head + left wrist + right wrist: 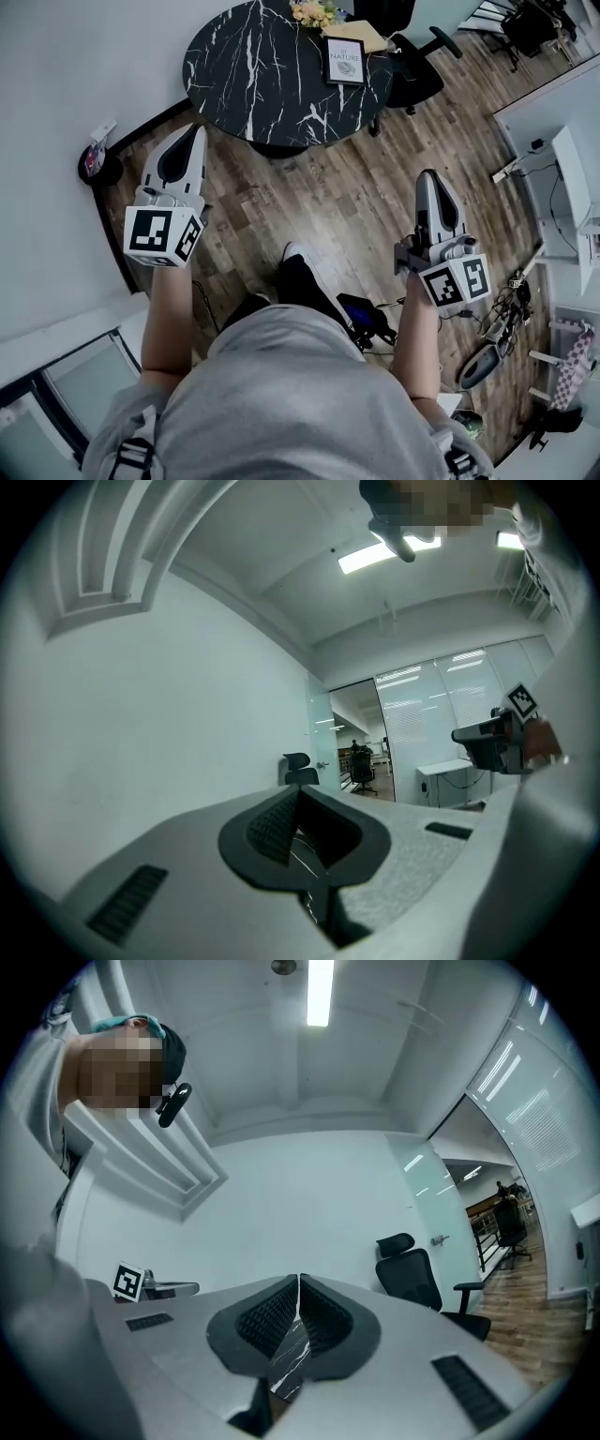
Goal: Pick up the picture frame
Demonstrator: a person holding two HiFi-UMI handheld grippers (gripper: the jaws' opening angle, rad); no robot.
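Observation:
The picture frame point(345, 61), black-edged with a white print, lies flat on the far right part of the round black marble table point(253, 75). My left gripper point(198, 129) is held over the wood floor just short of the table's near left rim, shut and empty. My right gripper point(428, 175) hangs over the floor to the right of the table, well short of the frame, also shut with nothing held. In the left gripper view the jaws point(298, 790) meet at their tips. The right gripper view shows the jaws point(298, 1279) closed too, with marble visible below them.
Yellow flowers point(314, 11) and a tan book point(361, 36) sit on the table behind the frame. A black office chair point(412, 75) stands at its right. A white wall runs along the left, and a white desk point(572, 178) with cables is at the right.

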